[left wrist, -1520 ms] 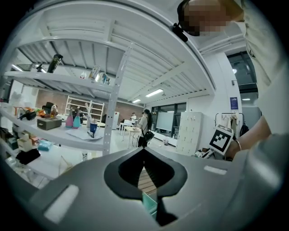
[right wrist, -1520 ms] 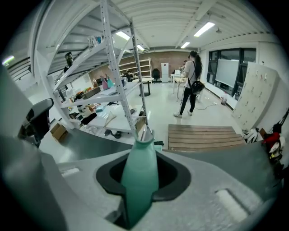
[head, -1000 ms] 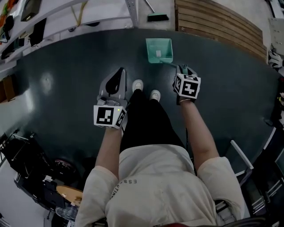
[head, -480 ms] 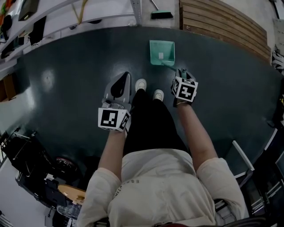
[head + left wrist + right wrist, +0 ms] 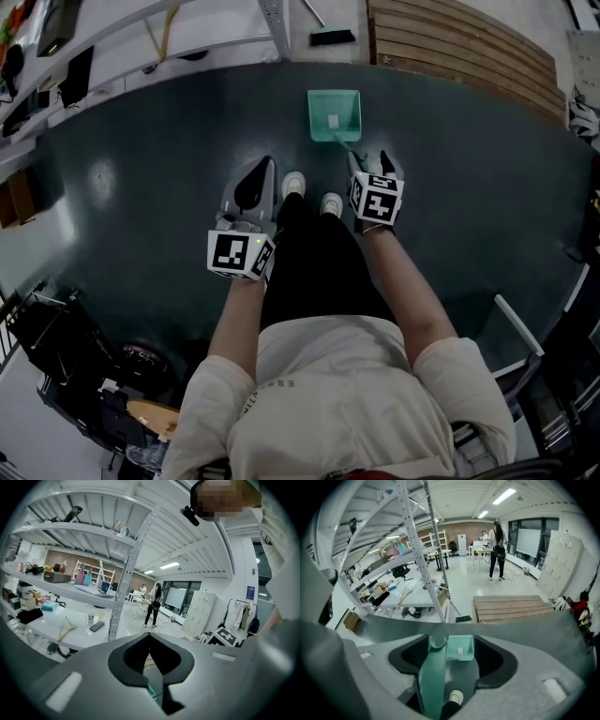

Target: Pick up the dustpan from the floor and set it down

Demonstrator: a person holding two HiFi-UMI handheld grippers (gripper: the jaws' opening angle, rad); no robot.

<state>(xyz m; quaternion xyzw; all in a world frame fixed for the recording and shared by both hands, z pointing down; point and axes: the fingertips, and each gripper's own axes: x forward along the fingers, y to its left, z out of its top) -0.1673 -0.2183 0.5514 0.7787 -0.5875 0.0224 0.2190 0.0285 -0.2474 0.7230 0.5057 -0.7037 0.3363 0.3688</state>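
The right gripper's fingers are being opened around the dustpan handle, presumably because the dustpan is rested on the floor; the left gripper is held closed, empty.

Teal long-handled dustpan on floor

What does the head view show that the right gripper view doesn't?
Only the head view: the person's arms, and both grippers from above, the left gripper and the right gripper.

Only the right gripper view: a far-off person standing by tables, and a close look at the handle standing between the opening fingers, which don't squeeze it.

Both: the dustpan on the floor, the brush, the pallet and a shoe.
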